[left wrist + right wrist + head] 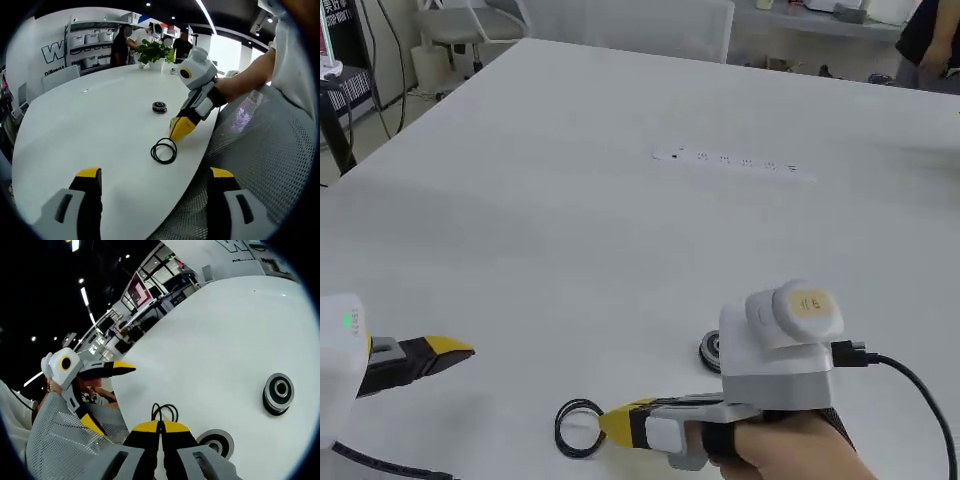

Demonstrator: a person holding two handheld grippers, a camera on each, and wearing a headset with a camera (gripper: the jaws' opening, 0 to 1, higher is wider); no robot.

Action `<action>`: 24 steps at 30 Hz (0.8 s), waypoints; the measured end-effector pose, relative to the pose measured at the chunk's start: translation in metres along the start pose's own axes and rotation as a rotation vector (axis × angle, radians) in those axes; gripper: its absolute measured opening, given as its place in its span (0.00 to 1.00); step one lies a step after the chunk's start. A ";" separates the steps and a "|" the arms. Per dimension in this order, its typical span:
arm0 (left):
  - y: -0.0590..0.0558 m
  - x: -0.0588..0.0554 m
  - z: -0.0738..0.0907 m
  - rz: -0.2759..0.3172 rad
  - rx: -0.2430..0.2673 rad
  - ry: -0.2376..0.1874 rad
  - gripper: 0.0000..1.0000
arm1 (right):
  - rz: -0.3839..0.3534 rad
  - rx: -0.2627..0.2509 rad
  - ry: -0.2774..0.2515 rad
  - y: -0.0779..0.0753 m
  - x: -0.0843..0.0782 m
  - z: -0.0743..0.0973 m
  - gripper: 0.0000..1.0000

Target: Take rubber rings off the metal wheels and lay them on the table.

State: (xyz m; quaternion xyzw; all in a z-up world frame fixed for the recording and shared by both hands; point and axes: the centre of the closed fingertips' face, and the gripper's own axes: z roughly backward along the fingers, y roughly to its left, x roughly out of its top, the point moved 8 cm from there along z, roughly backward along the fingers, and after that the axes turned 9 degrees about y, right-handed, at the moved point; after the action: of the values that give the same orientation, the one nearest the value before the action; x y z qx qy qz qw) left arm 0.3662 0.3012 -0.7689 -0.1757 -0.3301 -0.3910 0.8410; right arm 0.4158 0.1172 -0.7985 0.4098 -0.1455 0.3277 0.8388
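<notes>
Black rubber rings (577,426) lie looped on the white table (620,230) near its front edge. My right gripper (612,421) is shut, its yellow tips pinching the rim of the rings (165,411). One metal wheel (709,350) peeks out behind that gripper; two wheels (278,392) (216,442) stand on the table to its right. My left gripper (155,176) is open and bare, a short way from the rings (164,150), facing the right gripper (179,131). It (448,351) hovers at the left.
A white power strip (730,160) lies further back on the table. A mesh chair (260,150) stands against the near table edge. A potted plant (155,50) and several people are at the far end. Chairs (470,25) stand beyond the table.
</notes>
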 end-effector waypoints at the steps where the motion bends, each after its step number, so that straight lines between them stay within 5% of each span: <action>1: 0.000 0.000 0.000 0.001 -0.001 -0.001 0.85 | -0.007 0.005 0.000 0.000 0.000 0.000 0.00; 24: 0.000 0.000 0.000 -0.001 -0.001 0.006 0.83 | 0.143 -0.082 0.062 0.003 -0.002 -0.006 0.04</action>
State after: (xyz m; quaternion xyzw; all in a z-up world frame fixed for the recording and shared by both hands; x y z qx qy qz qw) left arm 0.3663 0.3008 -0.7687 -0.1750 -0.3273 -0.3921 0.8417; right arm 0.4117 0.1221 -0.8012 0.3534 -0.1619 0.3931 0.8333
